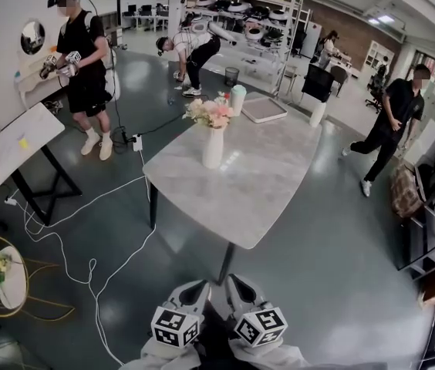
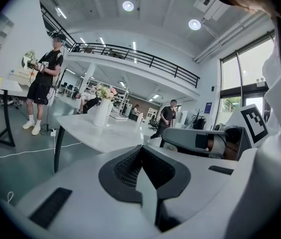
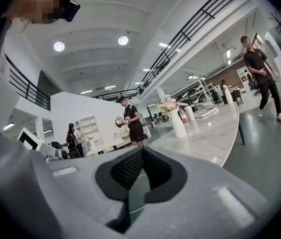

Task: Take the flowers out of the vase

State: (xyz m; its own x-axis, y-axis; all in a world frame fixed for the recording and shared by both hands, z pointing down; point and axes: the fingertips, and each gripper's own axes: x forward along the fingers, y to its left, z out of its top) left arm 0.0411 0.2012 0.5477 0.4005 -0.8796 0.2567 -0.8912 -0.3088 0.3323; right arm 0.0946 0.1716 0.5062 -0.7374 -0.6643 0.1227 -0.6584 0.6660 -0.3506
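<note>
Toward the far half of the pale grey table (image 1: 264, 199), well apart from both tools: slim white vase (image 1: 214, 146), upright, with a bunch of pink and cream flowers (image 1: 210, 112) crowding its mouth. Small and distant in both gripper views too, on the tabletop ahead.

Down at the bottom of the head view, short of the table's near end: left gripper (image 1: 193, 293) and right gripper (image 1: 241, 290), side by side. Both clenched on nothing, jaws pressed together with no gap and nothing caught between.

Judged light and soft up top. Petals easily bruised or shed, so no place for a pinch. Stems mostly hidden inside the vase. Real or artificial: cannot tell from here.

Best hold, by this reading: low on the bunch, right at the vase's mouth, stems gathered together and squeezed only gently. Straight upward pull advisable, to spare the blooms from scraping the rim.

Vase tall, narrow and smooth, probably slippery and breakable. Likely to tip or ride up with the stems, so worth bracing at its waist with the other tool. Jaws to be opened before any of that.
</note>
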